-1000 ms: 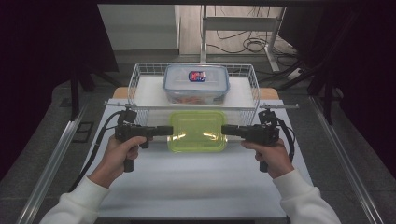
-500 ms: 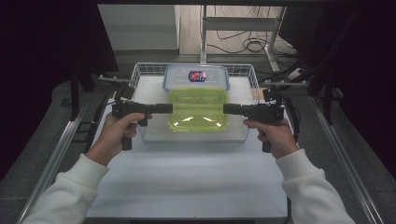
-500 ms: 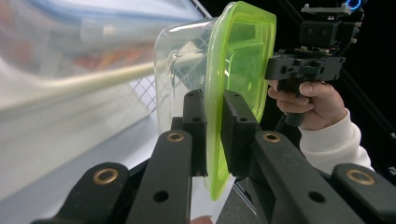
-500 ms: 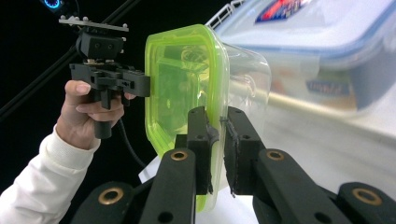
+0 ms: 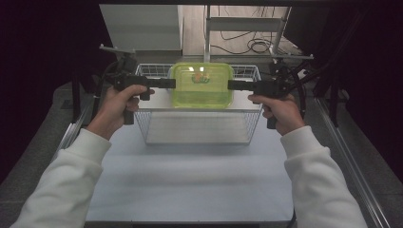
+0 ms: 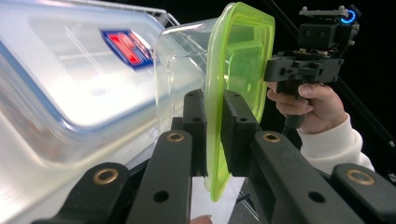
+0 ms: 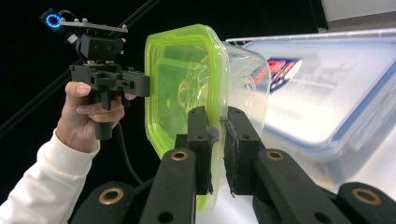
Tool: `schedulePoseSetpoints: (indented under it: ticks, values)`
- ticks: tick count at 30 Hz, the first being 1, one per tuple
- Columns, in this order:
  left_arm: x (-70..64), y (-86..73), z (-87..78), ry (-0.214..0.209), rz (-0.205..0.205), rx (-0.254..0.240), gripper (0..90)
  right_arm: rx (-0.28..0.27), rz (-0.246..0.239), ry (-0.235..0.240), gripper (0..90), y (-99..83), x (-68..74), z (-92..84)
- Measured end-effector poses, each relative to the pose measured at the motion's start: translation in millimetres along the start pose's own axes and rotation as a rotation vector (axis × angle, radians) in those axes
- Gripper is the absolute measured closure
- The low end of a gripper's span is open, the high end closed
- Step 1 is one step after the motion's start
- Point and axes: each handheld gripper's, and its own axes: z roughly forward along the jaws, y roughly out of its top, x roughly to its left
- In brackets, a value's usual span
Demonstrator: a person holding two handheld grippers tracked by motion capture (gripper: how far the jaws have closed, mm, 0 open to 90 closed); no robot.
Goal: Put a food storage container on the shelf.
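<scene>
While both grippers' fingers [image 6: 205, 126] clamp green-lidded tub [image 5: 202, 85], blue-lidded box [image 7: 327, 93] sits in wire basket [image 5: 199, 124].

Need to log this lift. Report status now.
Left gripper and right gripper shut on green-lidded container. Held above wire basket, over blue-lidded box. Nothing blocking.

A wire basket [image 5: 147, 126] holds a blue-rimmed clear container [image 6: 60, 88].
</scene>
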Motion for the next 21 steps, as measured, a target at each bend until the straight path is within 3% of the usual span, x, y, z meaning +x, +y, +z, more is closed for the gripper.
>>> schedulePoseSetpoints:
  ticks: [11,14,21]
  values:
    - [23.4,28.0,10.1,0.007,-0.032,-0.006,82.0,-0.007,0.041,-0.014,81.2,29.6,-24.4,15.1]
    - [29.3,30.5,12.7,0.014,-0.039,0.002,82.0,-0.004,0.051,-0.016,81.2,32.2,-30.2,18.3]
    - [37.1,34.9,14.4,0.009,-0.083,-0.028,81.7,-0.019,0.096,-0.002,79.6,34.2,-42.7,25.4]
